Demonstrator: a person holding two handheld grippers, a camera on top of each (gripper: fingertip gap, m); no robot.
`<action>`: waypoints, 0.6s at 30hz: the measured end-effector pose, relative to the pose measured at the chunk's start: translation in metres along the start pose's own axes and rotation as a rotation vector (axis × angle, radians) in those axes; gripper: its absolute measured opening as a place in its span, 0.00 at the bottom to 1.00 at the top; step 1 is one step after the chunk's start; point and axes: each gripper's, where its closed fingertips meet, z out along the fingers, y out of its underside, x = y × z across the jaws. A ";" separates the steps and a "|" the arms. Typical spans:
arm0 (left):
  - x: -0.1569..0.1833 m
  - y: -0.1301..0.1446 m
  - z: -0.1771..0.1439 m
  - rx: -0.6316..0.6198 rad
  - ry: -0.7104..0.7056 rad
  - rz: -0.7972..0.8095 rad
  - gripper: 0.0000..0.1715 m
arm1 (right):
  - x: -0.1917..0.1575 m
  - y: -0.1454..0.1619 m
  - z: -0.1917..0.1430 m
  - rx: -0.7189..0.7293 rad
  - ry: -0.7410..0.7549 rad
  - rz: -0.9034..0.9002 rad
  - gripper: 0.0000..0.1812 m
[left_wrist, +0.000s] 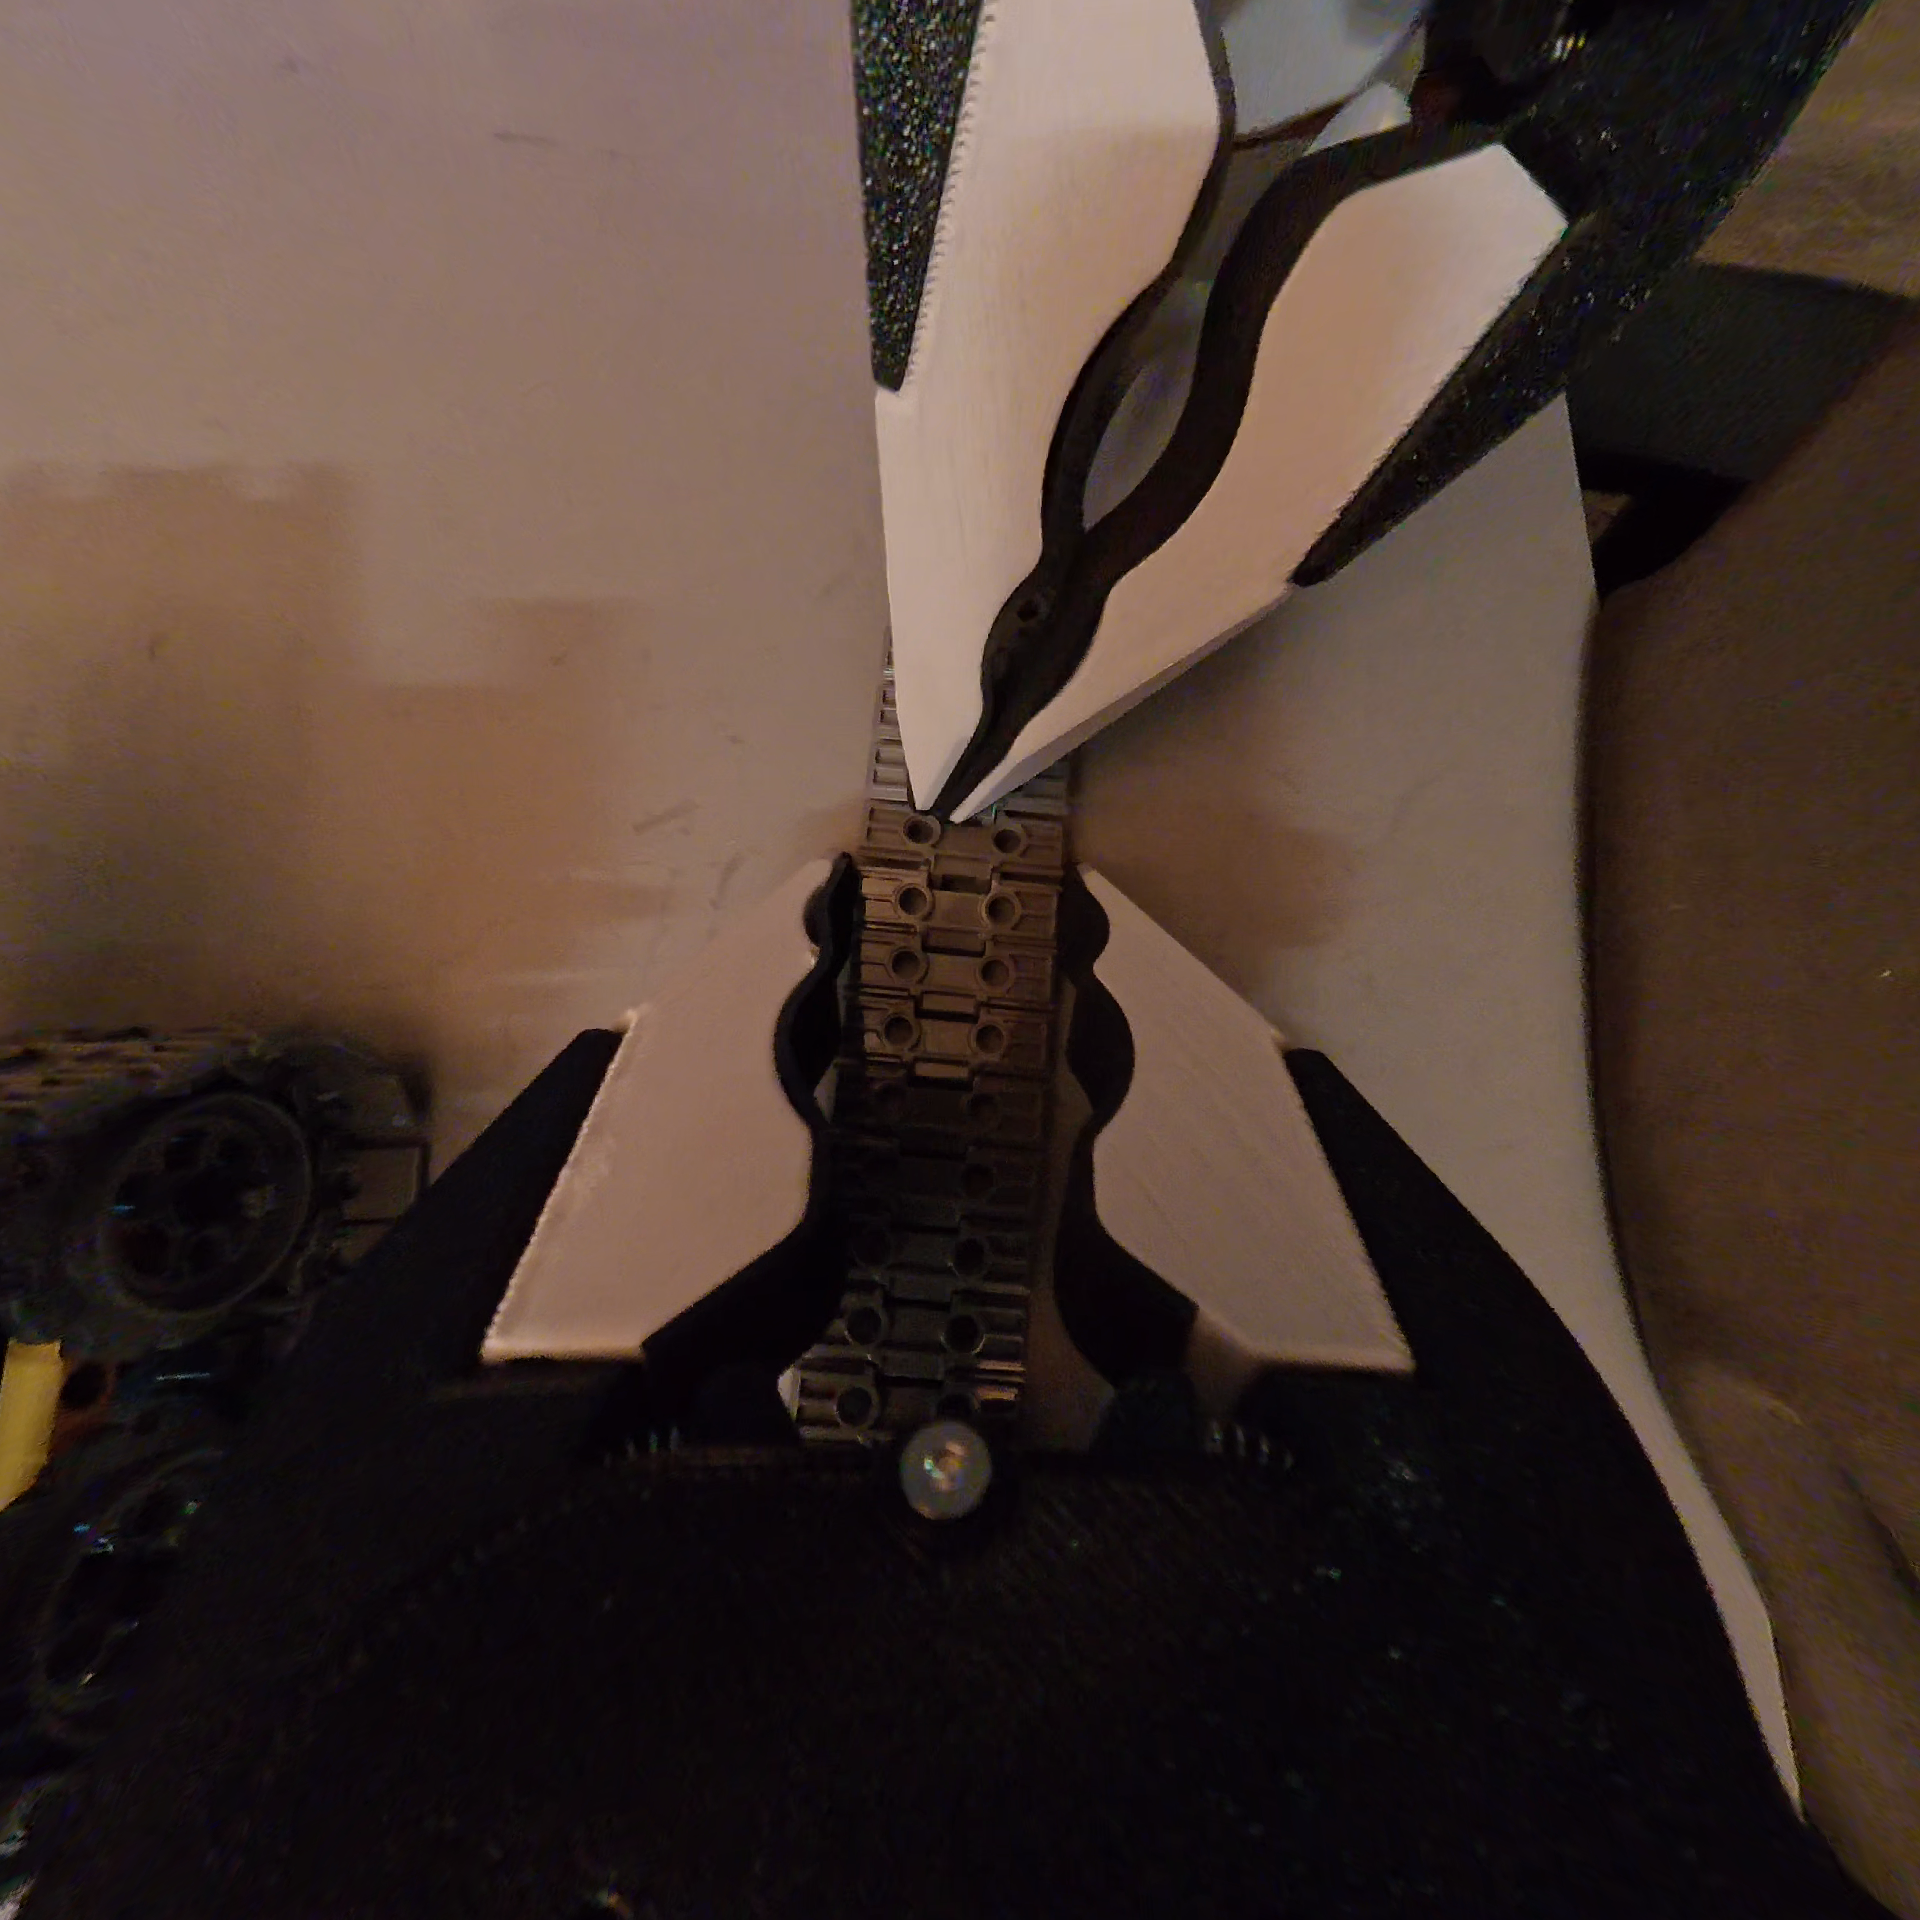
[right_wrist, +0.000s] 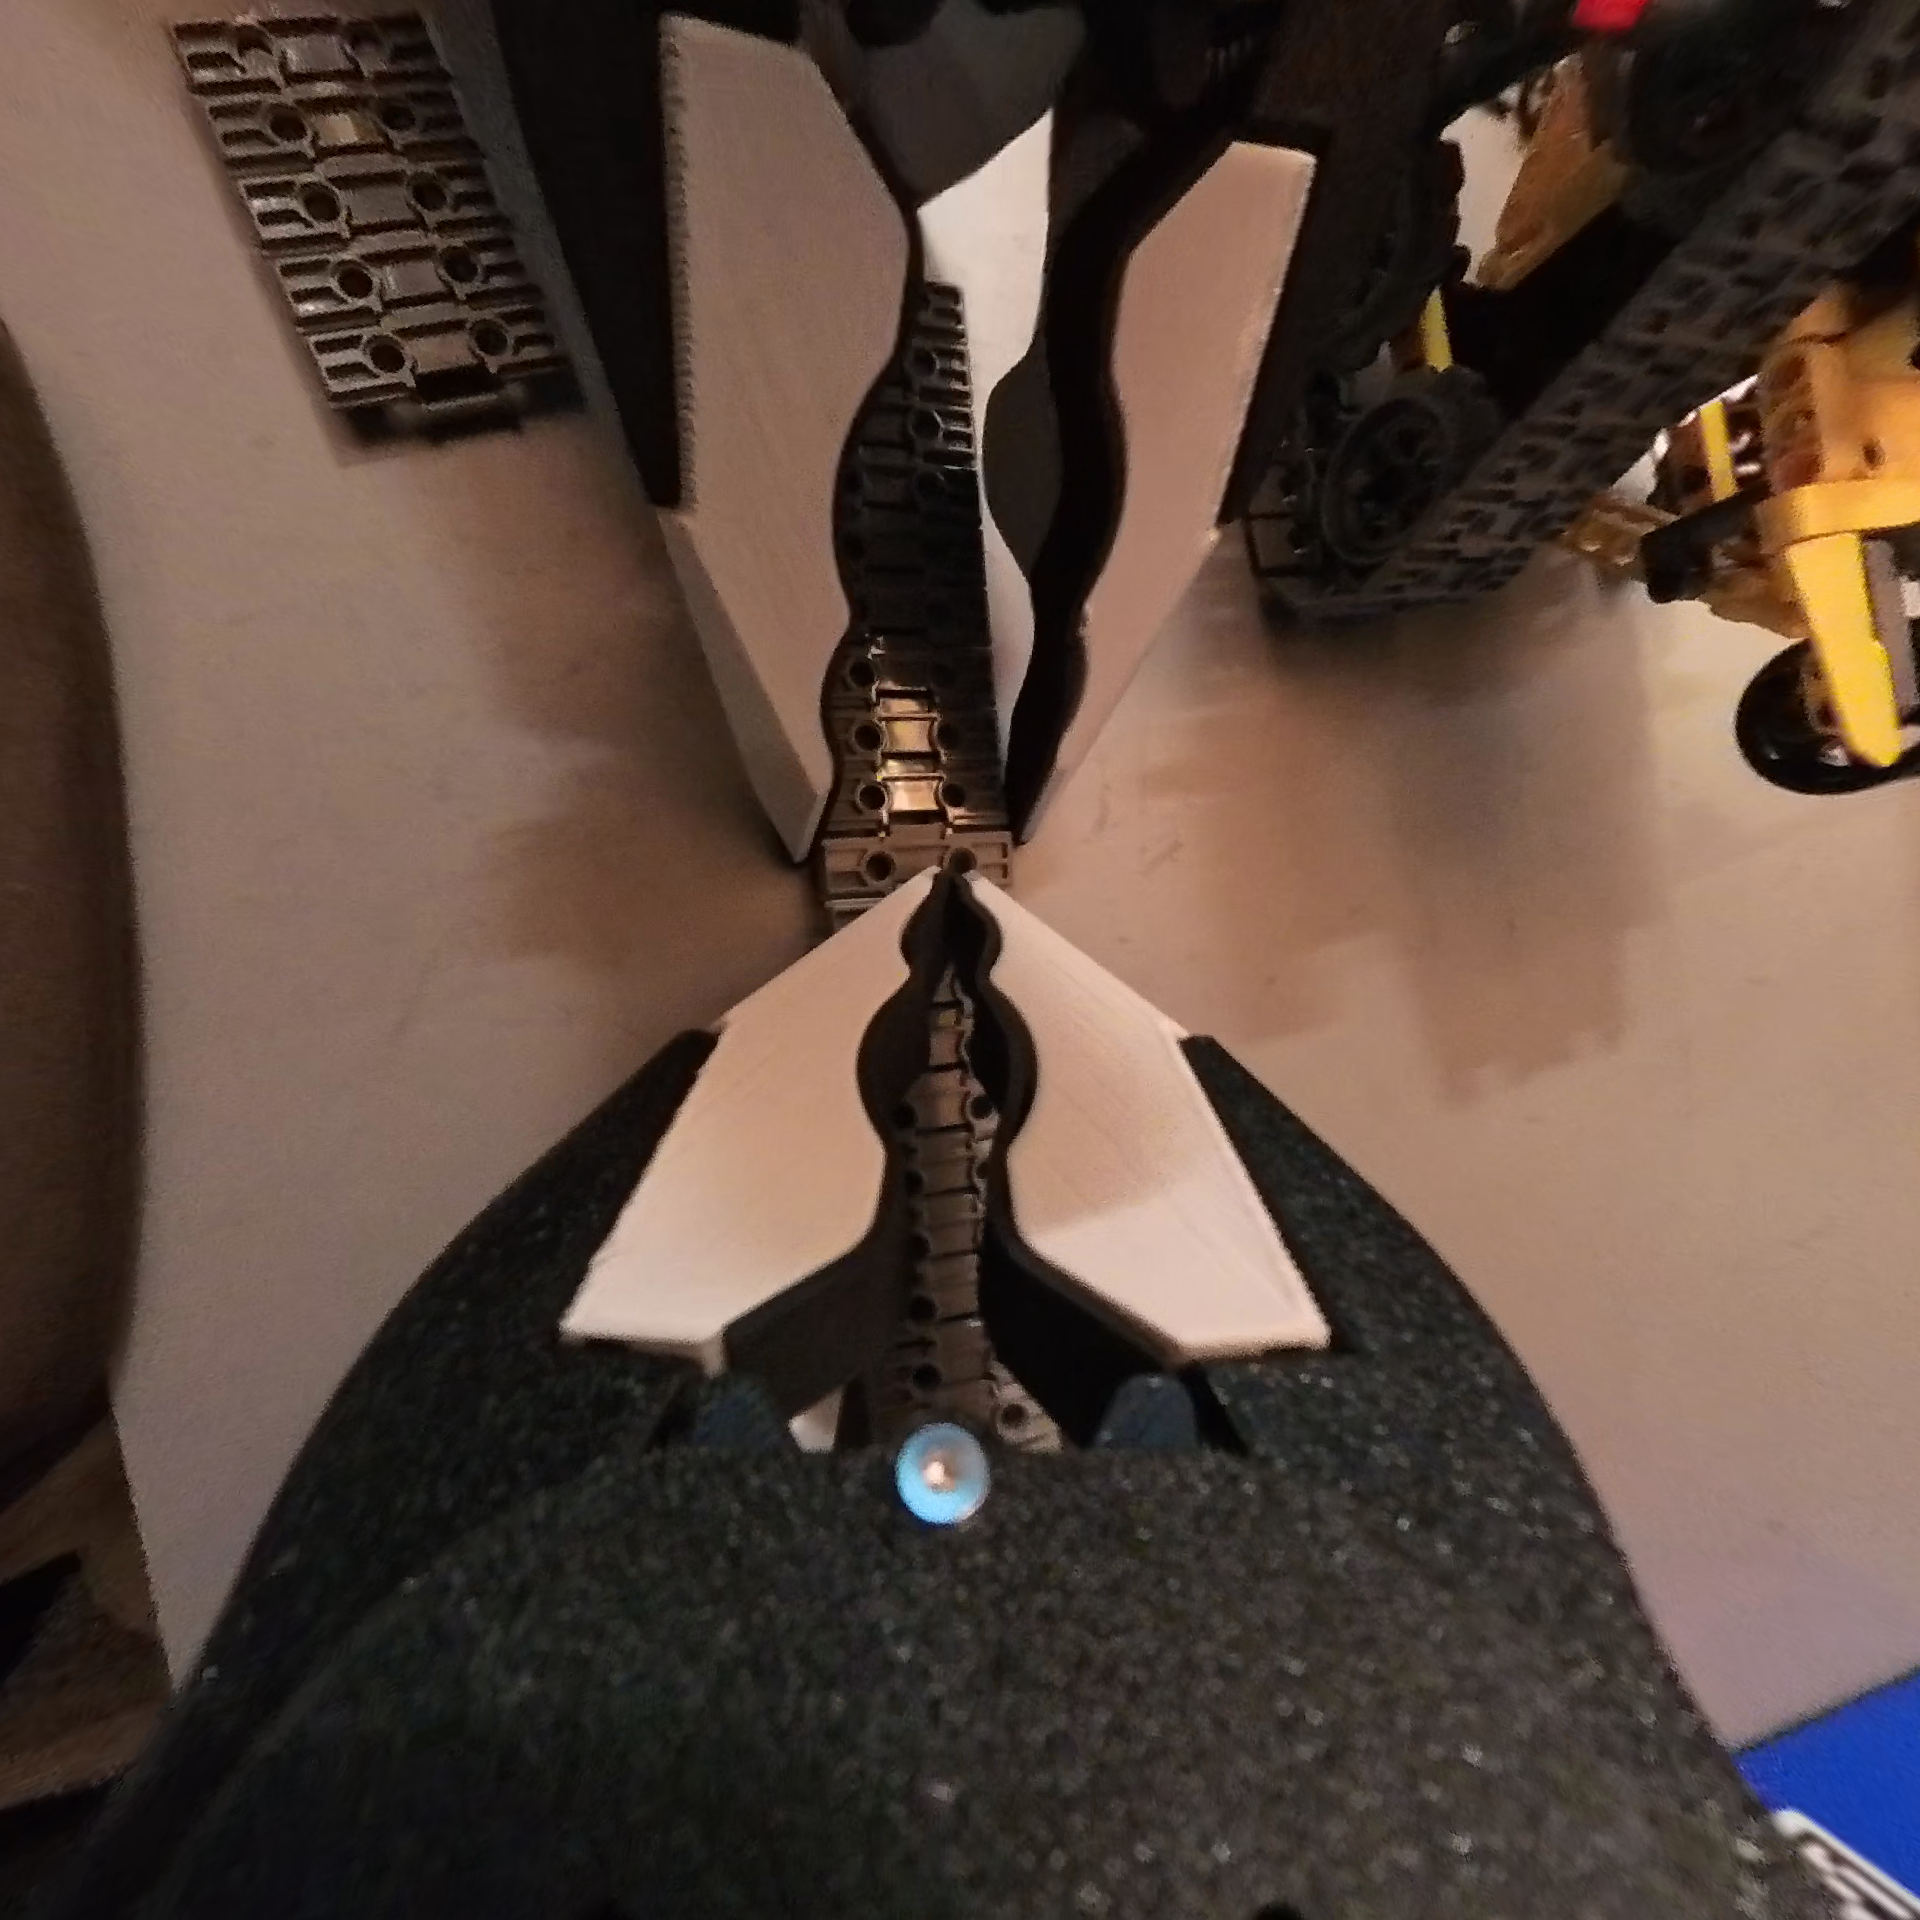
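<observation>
A grey toy track strip (left_wrist: 951, 1039) of linked plates with holes lies along the white table (left_wrist: 416, 520). My left gripper (left_wrist: 956, 883) is shut on it, one finger against each long edge. My right gripper (left_wrist: 943, 810) comes in from the upper right with its tips pinched together on a link just beyond the left fingertips. In the right wrist view my right gripper (right_wrist: 951, 883) is closed at the strip (right_wrist: 914, 748), which also shows through the narrow gap between its fingers. The left gripper (right_wrist: 914, 831) faces it from above and clamps the strip.
A second short piece of track (right_wrist: 374, 229) lies at the upper left. A black and yellow brick-built vehicle (right_wrist: 1558, 364) stands at the upper right; its wheel (left_wrist: 208, 1184) shows at the left. The table edge (left_wrist: 1584, 727) runs down the right. A blue object (right_wrist: 1849, 1745) sits at the lower right corner. Less than 4 cm separates the two grippers' tips.
</observation>
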 end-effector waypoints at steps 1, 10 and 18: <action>0.000 0.000 0.000 -0.001 0.000 -0.004 0.21 | 0.000 0.000 0.000 0.014 0.008 0.015 0.00; 0.000 0.000 0.000 -0.008 -0.003 0.000 0.22 | 0.000 0.001 0.000 0.051 0.128 0.193 0.00; 0.000 0.001 0.000 -0.015 -0.012 -0.011 0.21 | 0.000 0.000 0.002 0.034 0.247 0.229 0.00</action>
